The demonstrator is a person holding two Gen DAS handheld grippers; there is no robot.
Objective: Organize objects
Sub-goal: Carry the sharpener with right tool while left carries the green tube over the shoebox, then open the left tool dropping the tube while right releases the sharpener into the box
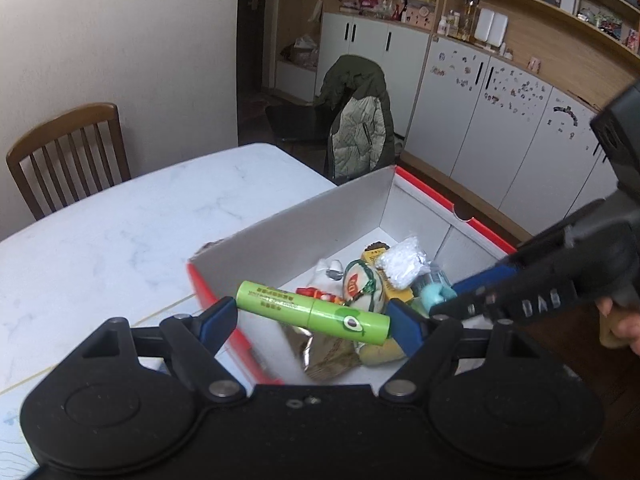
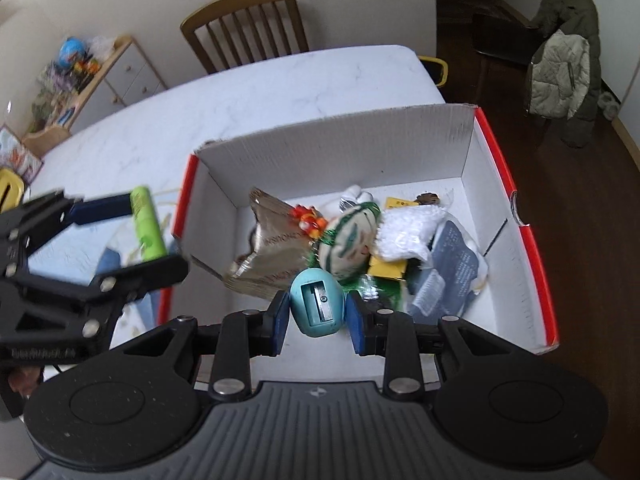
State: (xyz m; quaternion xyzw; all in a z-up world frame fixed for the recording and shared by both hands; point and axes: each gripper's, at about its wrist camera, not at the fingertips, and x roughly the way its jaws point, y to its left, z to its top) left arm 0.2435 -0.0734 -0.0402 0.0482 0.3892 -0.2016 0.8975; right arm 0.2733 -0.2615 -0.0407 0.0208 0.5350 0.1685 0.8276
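Observation:
A green tube point(image 1: 312, 314) with an avocado picture is held end to end, my left gripper point(image 1: 312, 318) shut on it above the near left edge of the white, red-rimmed cardboard box point(image 1: 300, 232). From the right wrist view, that tube point(image 2: 148, 228) and left gripper point(image 2: 152, 236) hang just outside the box's left wall point(image 2: 208, 216). My right gripper point(image 2: 318, 314) is shut on a teal egg-shaped pencil sharpener point(image 2: 318, 304) over the box's near side. The sharpener point(image 1: 436, 294) also shows in the left wrist view, in the right gripper point(image 1: 448, 296).
Inside the box lie a silver foil packet point(image 2: 272, 252), a round white-green pouch point(image 2: 350, 238), a white bubbly bag point(image 2: 412, 232), a yellow carton point(image 2: 386, 270) and a grey-blue packet point(image 2: 452, 268). The white marble table point(image 2: 280, 88) has a wooden chair point(image 2: 244, 20) behind it. A jacket-draped chair point(image 1: 358, 120) stands beyond.

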